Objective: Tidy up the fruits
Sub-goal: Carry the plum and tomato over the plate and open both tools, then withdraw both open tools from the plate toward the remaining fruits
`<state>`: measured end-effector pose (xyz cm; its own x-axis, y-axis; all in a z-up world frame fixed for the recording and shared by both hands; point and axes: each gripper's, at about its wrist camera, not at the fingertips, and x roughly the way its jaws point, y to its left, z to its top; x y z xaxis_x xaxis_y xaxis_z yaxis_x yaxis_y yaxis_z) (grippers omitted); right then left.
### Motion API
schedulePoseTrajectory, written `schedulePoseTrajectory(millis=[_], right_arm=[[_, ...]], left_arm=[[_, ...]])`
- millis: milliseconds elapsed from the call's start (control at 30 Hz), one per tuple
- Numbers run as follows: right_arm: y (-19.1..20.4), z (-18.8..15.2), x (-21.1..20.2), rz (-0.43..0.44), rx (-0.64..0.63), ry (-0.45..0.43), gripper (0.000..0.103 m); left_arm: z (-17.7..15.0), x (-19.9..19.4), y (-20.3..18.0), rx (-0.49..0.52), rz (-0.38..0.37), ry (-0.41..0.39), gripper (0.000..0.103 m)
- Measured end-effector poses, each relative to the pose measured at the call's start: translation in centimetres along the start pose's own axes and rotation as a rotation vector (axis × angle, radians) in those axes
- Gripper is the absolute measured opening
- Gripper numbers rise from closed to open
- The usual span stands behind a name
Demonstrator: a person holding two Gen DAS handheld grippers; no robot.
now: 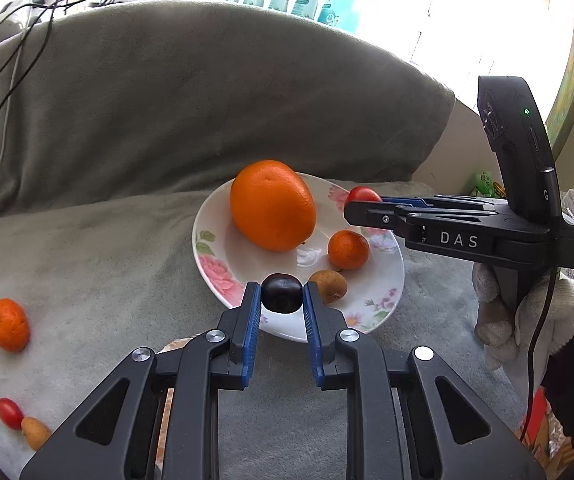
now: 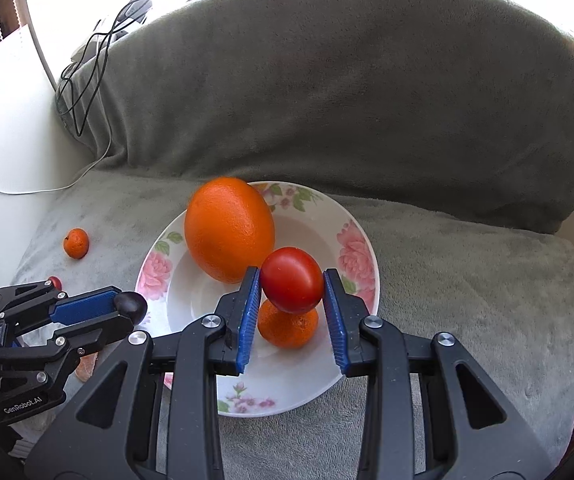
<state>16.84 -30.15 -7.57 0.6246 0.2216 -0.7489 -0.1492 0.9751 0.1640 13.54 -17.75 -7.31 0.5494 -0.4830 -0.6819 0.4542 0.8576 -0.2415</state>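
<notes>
Left gripper (image 1: pixel 281 300) is pinching a dark plum (image 1: pixel 281 298) over the near rim of the floral plate (image 1: pixel 391 280). Right gripper (image 2: pixel 292 280) is clamped on a red tomato (image 2: pixel 292 278) above the plate, over a small mandarin (image 2: pixel 287 330).

On the plate we see a big orange (image 1: pixel 273 205) in both views. Only the left wrist view shows the brown longan-like fruit (image 1: pixel 329 286) beside the mandarin, plus three strays on the grey blanket (image 1: pixel 107 260): another mandarin (image 1: pixel 9 324), a cherry tomato (image 1: pixel 9 413) and a small tan fruit (image 1: pixel 35 433) touching it. It also shows the gloved hand (image 1: pixel 527 312) holding the right gripper. Right wrist view catches just the stray mandarin and a sliver of red behind the left gripper.
</notes>
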Motion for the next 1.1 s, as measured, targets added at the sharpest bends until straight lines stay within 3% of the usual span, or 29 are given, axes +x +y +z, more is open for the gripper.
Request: schedulePoseTrajectory(millis=[567,600,667,733,867,1000,1100], right_arm=[[-0.5,0.1,0.6,-0.011,0.016,0.002,0.035],[-0.6,0.1,0.4,-0.015,0.019,-0.003,0.045],[-0.6,0.2,0.0,-0.028,0.025,-0.025,0.068],[-0.7,0.4,-0.3,-0.026,0.029,-0.041,0.071],[-0.9,0.6,-0.6,-0.032,0.044,-0.048,0.071],[-0.8,0.5,-1.0,-0.036,0.043,-0.069,0.087],[-0.7,0.6,-1.3,-0.039,0.045,-0.078,0.087]], left_arm=[[0.6,0.8,-1.1,0.032,-0.007,0.007,0.021],[0.6,0.7,-1.1,0.033,-0.006,0.007,0.024],[0.5,0.7,-1.2,0.031,-0.01,0.012,0.047],[0.5,0.7,-1.2,0.026,-0.01,0.011,0.059],[0.4,0.8,-1.1,0.02,0.013,0.023,0.067],[0.5,0.8,-1.2,0.013,0.02,0.036,0.068],[0.4,0.7,-1.2,0.01,0.025,0.037,0.068]])
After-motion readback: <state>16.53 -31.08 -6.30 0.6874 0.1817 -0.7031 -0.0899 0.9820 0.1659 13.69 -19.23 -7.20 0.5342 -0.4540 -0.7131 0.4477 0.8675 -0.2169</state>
